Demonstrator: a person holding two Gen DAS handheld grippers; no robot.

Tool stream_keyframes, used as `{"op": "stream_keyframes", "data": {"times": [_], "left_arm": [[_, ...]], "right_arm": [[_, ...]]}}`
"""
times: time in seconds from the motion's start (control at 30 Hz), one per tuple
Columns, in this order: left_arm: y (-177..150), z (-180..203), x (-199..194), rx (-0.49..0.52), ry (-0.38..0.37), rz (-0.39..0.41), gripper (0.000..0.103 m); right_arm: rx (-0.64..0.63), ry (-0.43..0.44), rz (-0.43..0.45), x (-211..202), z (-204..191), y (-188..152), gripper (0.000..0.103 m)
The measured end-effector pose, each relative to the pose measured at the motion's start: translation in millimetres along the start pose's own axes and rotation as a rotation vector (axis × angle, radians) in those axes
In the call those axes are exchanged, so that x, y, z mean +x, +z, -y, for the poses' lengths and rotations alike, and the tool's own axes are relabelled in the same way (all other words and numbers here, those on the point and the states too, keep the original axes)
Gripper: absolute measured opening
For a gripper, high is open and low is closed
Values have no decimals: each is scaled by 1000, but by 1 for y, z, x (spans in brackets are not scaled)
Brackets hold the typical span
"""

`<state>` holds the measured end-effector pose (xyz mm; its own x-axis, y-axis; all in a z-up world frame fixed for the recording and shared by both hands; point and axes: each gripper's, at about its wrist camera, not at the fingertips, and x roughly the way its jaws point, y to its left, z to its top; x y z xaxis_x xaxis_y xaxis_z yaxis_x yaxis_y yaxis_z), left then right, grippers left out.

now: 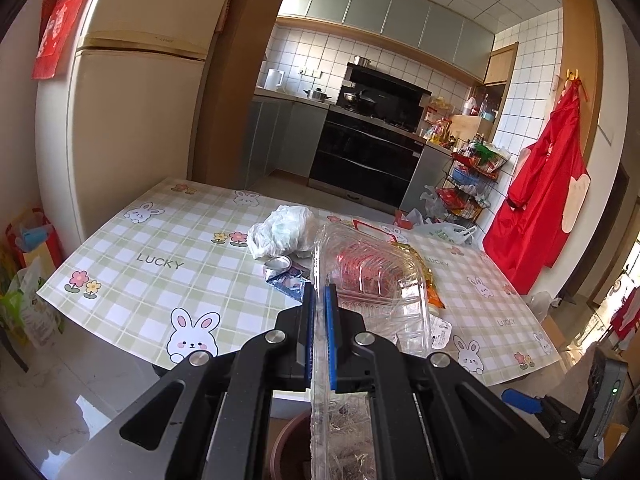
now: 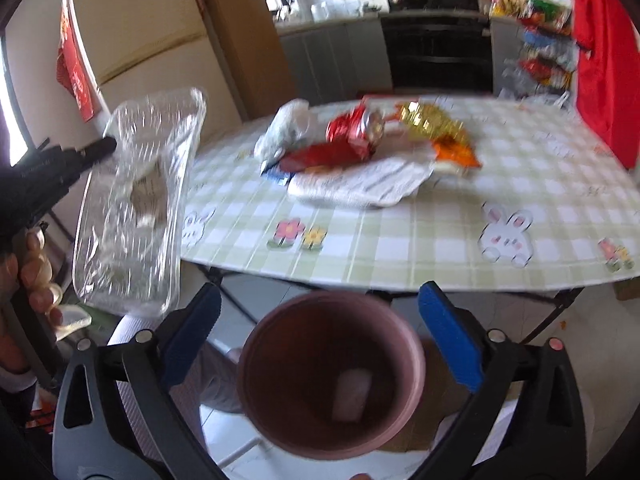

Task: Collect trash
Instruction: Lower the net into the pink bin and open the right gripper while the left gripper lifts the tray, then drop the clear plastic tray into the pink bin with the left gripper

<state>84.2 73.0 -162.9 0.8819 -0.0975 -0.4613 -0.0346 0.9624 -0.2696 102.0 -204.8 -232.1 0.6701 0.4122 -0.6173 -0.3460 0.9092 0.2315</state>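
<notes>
your left claw (image 1: 319,300) pinches the clear plastic clamshell box (image 1: 368,276) | your right claw (image 2: 320,344) spread wide, pink bin (image 2: 332,376) just beyond and between its fingers | crushed red can (image 2: 356,128) ahead on the surface (image 2: 400,236)

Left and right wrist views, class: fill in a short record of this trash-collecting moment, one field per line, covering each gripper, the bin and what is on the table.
left gripper: shut on the clear plastic container, held off the table
right gripper: open, holding nothing, above the bin
bin: brown-pink, round, on the floor before the table; a pale item inside
table: green check cloth with rabbits
trash on the table: white plastic bag, crushed red can, gold wrapper, white paper
</notes>
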Motion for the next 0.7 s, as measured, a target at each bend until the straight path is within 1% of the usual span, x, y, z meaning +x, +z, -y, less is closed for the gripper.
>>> {"op": "stream_keyframes", "data": {"times": [0.13, 0.27, 0.43, 0.7], "left_arm": [[-7, 3, -2, -8, -32, 8, 6], [-17, 14, 5, 13, -70, -27, 6], [-27, 28, 15, 28, -115, -47, 6], [-39, 54, 34, 60, -178, -72, 6]], "right_arm": [[-15, -55, 109, -19, 4, 6, 97], [31, -108, 154, -28, 18, 11, 97], [79, -152, 151, -30, 35, 10, 97], [130, -177, 165, -34, 54, 6, 97]]}}
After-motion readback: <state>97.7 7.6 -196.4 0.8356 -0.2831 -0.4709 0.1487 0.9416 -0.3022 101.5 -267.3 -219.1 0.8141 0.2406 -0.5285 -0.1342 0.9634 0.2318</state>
